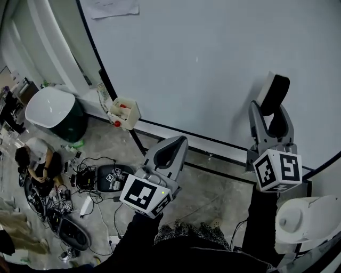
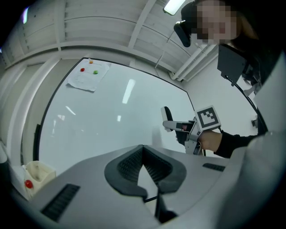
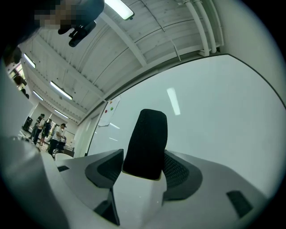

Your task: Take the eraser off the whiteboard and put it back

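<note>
The right gripper [image 1: 272, 114] stands at the right of the head view, pointing up at the whiteboard [image 1: 202, 58]. It is clenched on the eraser [image 1: 273, 90], which sticks out past the jaw tips. The eraser has a white body and a black felt face. It sits right in front of the lower right part of the board, but no view shows whether it touches the surface.

In the right gripper view the eraser [image 3: 146, 141] rises from the centre of the frame, squeezed between the two ribbed pads of the right gripper [image 3: 143, 163]. The whiteboard [image 3: 219, 103] fills the right half behind it.

The left gripper [image 1: 169, 152] is in the lower middle of the head view, well to the left of the eraser and lower. In its own view the left gripper [image 2: 143, 150] is closed, its pad tips meeting with nothing between them. The same view shows the right gripper [image 2: 178, 127] at centre right with the eraser [image 2: 168, 114] in it, held close to the whiteboard [image 2: 111, 120]. A hand [image 2: 210, 141] is behind its marker cube [image 2: 209, 117].

A sheet of paper [image 1: 112, 8] is stuck at the top of the board. A white tray [image 1: 123, 112] with red items hangs at the board's lower left edge. Further left stands a dark bin [image 1: 53, 109] with a white lid. A person [image 1: 34, 160] sits on the floor at the left edge, with cables [image 1: 90, 176] beside them.
</note>
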Action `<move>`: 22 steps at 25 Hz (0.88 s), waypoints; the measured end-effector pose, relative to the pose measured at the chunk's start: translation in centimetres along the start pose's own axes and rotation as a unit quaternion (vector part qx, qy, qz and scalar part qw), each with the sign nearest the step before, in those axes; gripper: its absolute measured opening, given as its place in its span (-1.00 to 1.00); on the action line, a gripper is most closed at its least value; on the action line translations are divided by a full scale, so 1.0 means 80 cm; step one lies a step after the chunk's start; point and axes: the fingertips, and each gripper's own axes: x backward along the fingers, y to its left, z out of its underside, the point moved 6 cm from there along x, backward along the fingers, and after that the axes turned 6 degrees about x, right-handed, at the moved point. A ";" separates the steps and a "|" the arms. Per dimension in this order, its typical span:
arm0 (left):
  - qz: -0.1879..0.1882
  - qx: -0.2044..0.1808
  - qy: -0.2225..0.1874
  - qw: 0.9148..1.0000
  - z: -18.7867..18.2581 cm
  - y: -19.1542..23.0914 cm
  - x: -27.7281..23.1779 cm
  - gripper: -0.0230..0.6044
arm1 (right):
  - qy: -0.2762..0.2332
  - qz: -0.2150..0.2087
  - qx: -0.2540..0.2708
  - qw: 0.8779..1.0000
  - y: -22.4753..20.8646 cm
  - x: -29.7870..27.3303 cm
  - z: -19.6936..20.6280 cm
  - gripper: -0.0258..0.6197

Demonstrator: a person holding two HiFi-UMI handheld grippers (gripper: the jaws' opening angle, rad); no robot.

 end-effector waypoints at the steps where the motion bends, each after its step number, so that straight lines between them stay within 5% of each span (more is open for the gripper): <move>1: -0.006 0.000 0.000 1.000 0.000 0.009 0.006 -0.91 | -0.001 -0.005 -0.002 1.000 0.010 -0.005 0.001 -0.05; 22: -0.110 0.005 -0.011 0.994 0.003 0.084 0.022 -0.91 | -0.037 -0.098 -0.021 0.994 0.060 -0.087 0.006 -0.05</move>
